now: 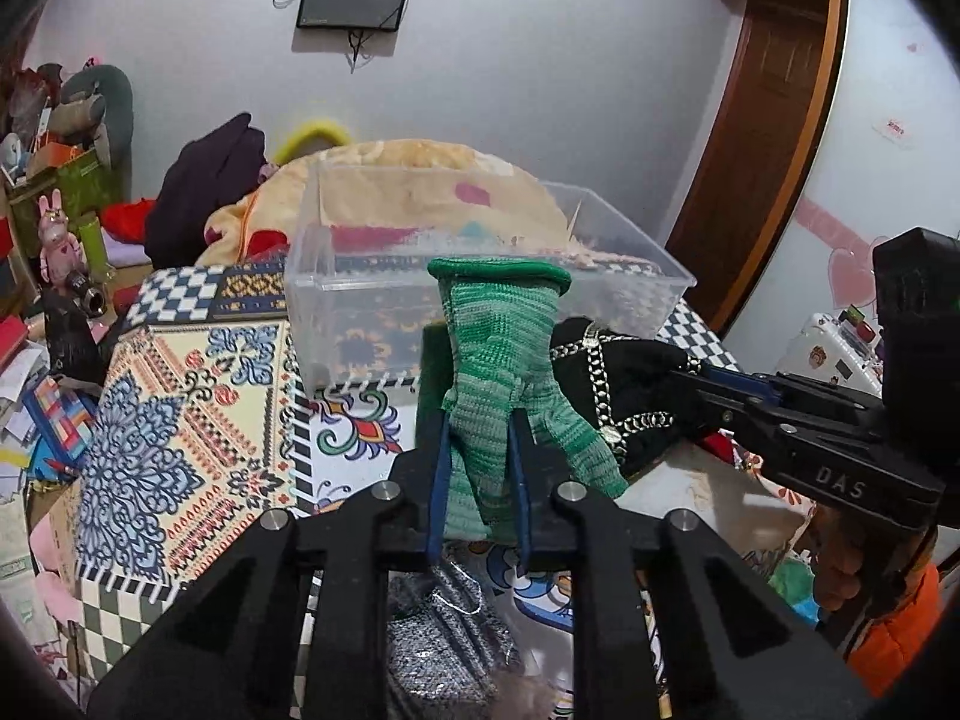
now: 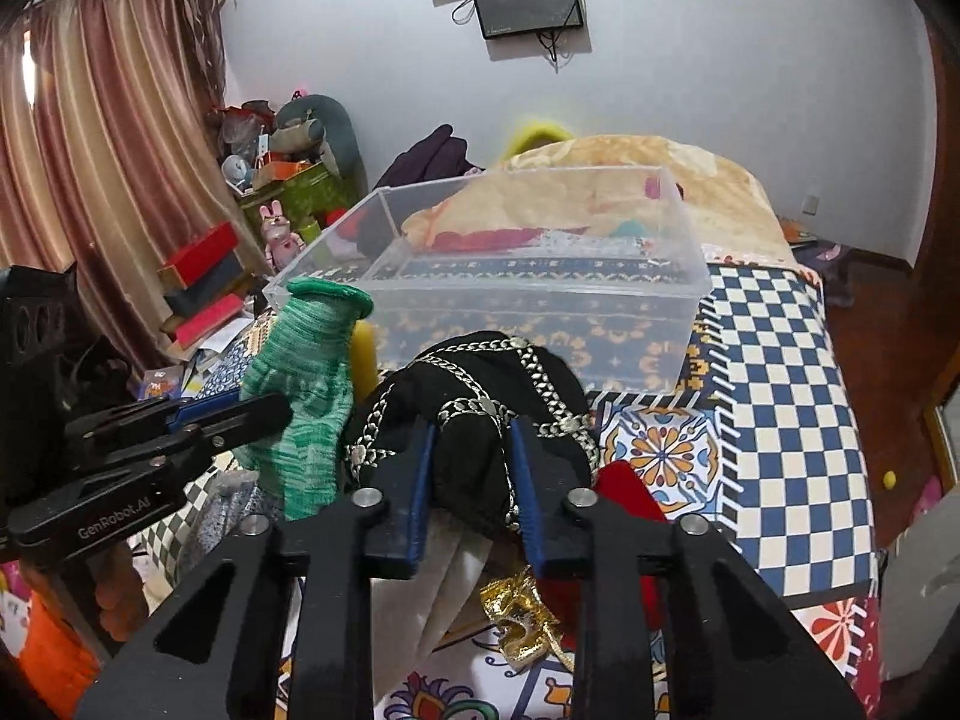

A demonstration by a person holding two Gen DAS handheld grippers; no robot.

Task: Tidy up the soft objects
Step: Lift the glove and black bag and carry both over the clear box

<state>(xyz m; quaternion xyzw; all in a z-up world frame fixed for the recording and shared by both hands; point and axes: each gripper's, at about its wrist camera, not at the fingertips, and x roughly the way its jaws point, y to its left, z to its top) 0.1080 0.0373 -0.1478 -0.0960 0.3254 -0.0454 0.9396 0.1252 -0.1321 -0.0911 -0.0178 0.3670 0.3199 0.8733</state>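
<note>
My left gripper (image 1: 477, 420) is shut on a green knit glove (image 1: 501, 354), held cuff-up in front of the clear plastic box (image 1: 336, 300). The glove also shows in the right wrist view (image 2: 306, 384), beside the left gripper (image 2: 282, 411). My right gripper (image 2: 471, 429) is shut on a black cloth with a silver chain (image 2: 474, 396), held just before the clear box (image 2: 678, 300). In the left wrist view the black cloth (image 1: 624, 378) hangs to the right of the glove, with the right gripper (image 1: 690, 378) on it.
The box stands on a patterned bedcover (image 1: 192, 414) in front of a peach blanket pile (image 2: 690, 174). A grey sparkly cloth (image 1: 438, 630), a red cloth (image 2: 624, 492) and a gold piece (image 2: 522, 624) lie below the grippers. Cluttered shelves (image 2: 276, 180) stand at left.
</note>
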